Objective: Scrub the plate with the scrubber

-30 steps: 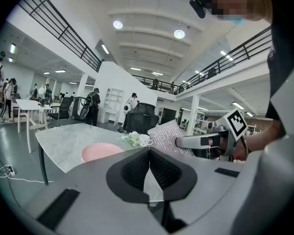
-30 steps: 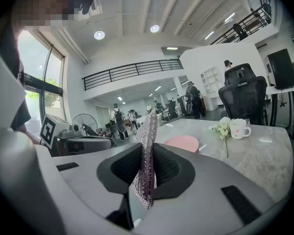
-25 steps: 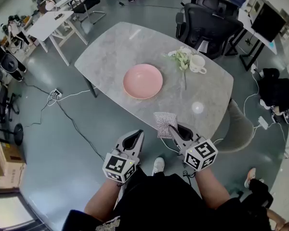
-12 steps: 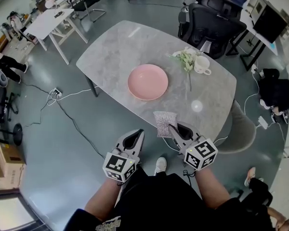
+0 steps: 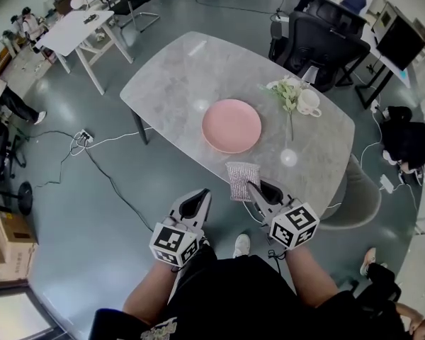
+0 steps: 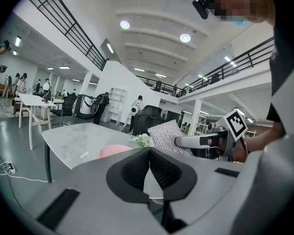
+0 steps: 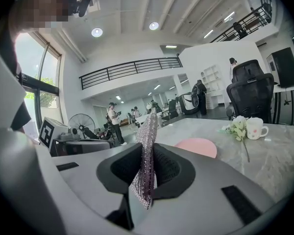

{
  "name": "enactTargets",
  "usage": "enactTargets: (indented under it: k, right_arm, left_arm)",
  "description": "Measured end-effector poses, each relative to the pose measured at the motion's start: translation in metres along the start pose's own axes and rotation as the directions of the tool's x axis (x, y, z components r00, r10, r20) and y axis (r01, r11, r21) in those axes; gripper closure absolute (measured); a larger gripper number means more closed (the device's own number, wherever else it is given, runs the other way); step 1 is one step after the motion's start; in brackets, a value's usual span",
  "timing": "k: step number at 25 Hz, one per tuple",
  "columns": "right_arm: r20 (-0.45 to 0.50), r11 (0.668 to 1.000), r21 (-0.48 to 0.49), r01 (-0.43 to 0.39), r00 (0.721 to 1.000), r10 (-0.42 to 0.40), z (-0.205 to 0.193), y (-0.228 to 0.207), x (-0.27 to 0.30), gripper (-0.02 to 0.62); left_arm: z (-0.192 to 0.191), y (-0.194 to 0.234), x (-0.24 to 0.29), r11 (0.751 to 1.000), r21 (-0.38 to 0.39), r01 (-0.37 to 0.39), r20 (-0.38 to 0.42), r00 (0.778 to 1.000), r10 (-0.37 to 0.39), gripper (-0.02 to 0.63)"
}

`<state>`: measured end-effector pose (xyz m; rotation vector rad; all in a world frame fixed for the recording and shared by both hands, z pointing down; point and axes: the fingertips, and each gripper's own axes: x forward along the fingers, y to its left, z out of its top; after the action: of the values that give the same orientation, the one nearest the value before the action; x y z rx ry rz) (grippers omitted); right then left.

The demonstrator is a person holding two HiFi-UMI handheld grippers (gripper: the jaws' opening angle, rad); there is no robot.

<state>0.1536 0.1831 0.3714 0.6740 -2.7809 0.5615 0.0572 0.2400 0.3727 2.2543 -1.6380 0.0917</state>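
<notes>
— Where's the plate (image 5: 231,125)?
— On the table (image 5: 170,69), far ahead; it's drifted right as I shifted; my right gripper (image 5: 252,187) clamps the scrubber (image 5: 241,179); left gripper (image 5: 200,195) closed, empty; scrubbing not begun.

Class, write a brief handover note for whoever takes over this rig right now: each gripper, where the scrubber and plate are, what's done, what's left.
Left gripper: jaws shut together, holding nothing, held low near the body.
Right gripper: shut on the silvery mesh scrubber, which stands upright between the jaws.
Round pink plate: flat on the grey marble table, ahead of both grippers, apart from them.
Done: scrubber is in hand.
Left: bring the scrubber to the plate and scrub it; the left gripper could probably steady the rim.
</notes>
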Motion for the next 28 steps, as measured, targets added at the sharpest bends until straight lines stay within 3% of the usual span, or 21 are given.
enactTargets:
  k: [17,28]
  right_arm:
    - [0.016,0.999,0.000,0.037,0.999,-0.037,0.010,0.056,0.098,0.522]
    - [0.025,0.997,-0.003,0.079,0.997,-0.079,0.016,0.065,0.126,0.522]
  left_arm:
    - [0.010,0.105,-0.039,0.999,-0.007,0.041,-0.002,0.999,-0.041,0.588]
    - [0.008,0.138,-0.047,0.997,-0.033,0.073,-0.009,0.997,-0.073,0.588]
